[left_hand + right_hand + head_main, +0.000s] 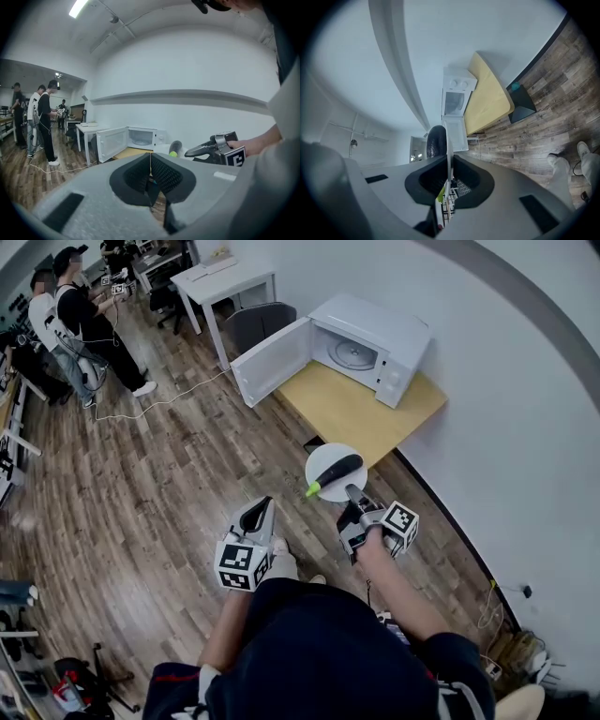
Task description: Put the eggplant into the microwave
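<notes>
A dark eggplant (339, 471) with a green stem end lies on a white plate (323, 457). My right gripper (350, 490) is shut on the plate's near rim and carries it level above the wooden floor. In the right gripper view the plate (448, 140) shows edge-on between the pads, with the eggplant (436, 140) to its left. My left gripper (263, 506) is shut and empty, left of the plate. The white microwave (367, 345) stands ahead on a wooden table (356, 413), its door (272, 362) swung open to the left.
Two people (80, 320) stand at the far left beside a white desk (225, 279) and a grey chair (255, 324). A dark box (520, 101) sits under the table. A white wall runs along the right, and a cable (155, 404) lies on the floor.
</notes>
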`<act>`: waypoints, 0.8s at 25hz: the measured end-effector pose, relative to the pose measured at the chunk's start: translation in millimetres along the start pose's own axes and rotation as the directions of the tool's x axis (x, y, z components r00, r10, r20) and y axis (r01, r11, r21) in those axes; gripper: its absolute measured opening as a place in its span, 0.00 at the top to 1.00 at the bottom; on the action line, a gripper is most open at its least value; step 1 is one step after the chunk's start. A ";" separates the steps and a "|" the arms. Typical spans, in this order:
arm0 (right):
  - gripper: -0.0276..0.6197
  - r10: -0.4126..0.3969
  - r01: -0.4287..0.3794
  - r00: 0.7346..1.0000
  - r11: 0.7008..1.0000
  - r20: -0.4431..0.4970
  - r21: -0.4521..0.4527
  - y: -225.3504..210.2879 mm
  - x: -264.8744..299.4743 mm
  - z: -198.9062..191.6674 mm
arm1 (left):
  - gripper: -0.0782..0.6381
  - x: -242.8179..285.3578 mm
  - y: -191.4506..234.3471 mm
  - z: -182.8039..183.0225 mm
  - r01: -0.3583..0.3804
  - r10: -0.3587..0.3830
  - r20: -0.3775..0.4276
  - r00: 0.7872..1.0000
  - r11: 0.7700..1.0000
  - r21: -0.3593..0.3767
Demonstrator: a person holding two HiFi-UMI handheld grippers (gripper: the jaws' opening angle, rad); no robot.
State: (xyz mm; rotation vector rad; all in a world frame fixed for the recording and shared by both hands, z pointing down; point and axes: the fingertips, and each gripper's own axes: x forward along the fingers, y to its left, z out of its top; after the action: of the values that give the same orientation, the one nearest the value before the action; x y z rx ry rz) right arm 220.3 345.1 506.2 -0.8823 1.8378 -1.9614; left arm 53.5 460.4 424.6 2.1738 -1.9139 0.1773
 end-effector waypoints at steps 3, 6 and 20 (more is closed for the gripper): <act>0.92 -0.005 0.005 1.000 1.000 0.000 0.002 2.3 13.2 3.3 | 0.87 12.6 8.8 6.1 0.004 -0.004 0.007 1.000 1.000 0.006; 0.92 -0.009 0.009 1.000 1.000 0.004 0.005 4.7 31.4 10.7 | 0.87 31.5 19.7 11.3 0.014 -0.014 0.009 1.000 1.000 0.006; 0.92 -0.002 0.001 0.999 1.000 0.039 0.027 32.1 138.6 39.0 | 0.87 121.9 95.3 54.3 0.072 -0.072 0.011 0.997 0.997 0.009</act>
State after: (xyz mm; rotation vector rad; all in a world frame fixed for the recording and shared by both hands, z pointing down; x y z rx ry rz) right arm 133.1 226.1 505.2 -0.9076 1.7853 -1.9514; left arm -27.9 318.6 411.8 2.2500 -1.8403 0.1615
